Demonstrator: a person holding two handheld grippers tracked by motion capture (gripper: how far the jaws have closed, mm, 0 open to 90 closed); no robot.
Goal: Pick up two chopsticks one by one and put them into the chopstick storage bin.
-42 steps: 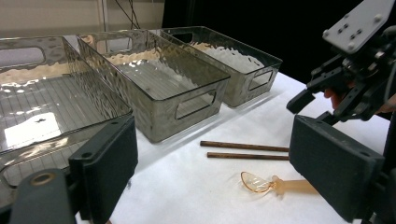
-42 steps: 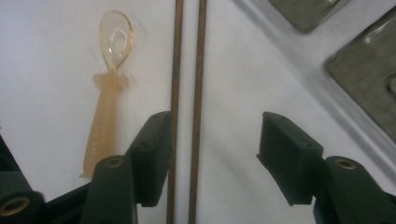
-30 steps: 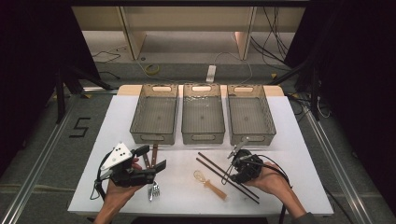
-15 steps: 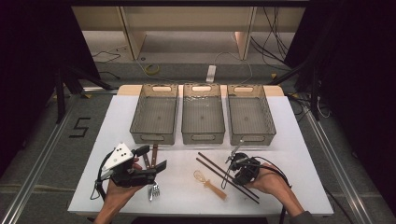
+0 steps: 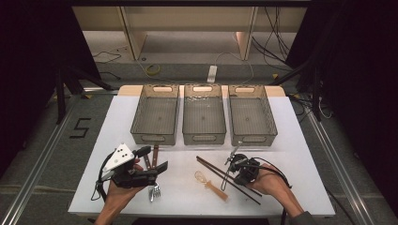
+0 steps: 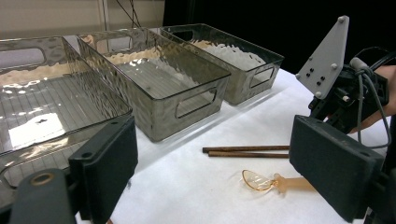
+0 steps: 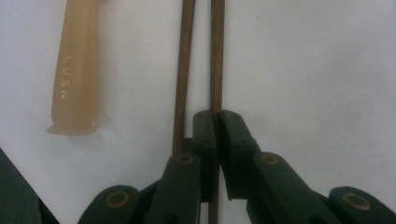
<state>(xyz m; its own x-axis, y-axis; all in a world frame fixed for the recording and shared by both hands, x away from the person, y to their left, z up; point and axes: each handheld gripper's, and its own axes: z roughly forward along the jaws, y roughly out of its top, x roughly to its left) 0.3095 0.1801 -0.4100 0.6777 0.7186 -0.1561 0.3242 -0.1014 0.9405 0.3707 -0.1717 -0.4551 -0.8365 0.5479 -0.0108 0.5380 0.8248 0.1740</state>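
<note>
Two dark wooden chopsticks (image 5: 217, 171) lie side by side on the white table, right of centre. My right gripper (image 5: 240, 174) points down on them. Its jaws have just been closing and now pinch one chopstick (image 7: 216, 56) at the gripper's tip (image 7: 217, 121); the other chopstick (image 7: 184, 70) lies free just left of the jaws. An amber plastic spoon (image 5: 209, 183) rests beside them, its handle (image 7: 77, 65) on the left. My left gripper (image 5: 152, 159) hovers at the left, open and holding nothing (image 6: 222, 168), and faces the spoon (image 6: 261, 181) and chopsticks (image 6: 245, 150).
Three translucent grey bins (image 5: 155, 137) (image 5: 203, 137) (image 5: 253, 137) stand in a row at the back of the table (image 5: 291, 140). A metal fork (image 5: 155, 191) and brown-handled cutlery (image 5: 155, 151) lie under the left gripper. The right gripper's grey plate (image 6: 327, 60) is visible from the left gripper view.
My right gripper has edged slightly toward the near side over the chopsticks. The left gripper has stayed where it was.
</note>
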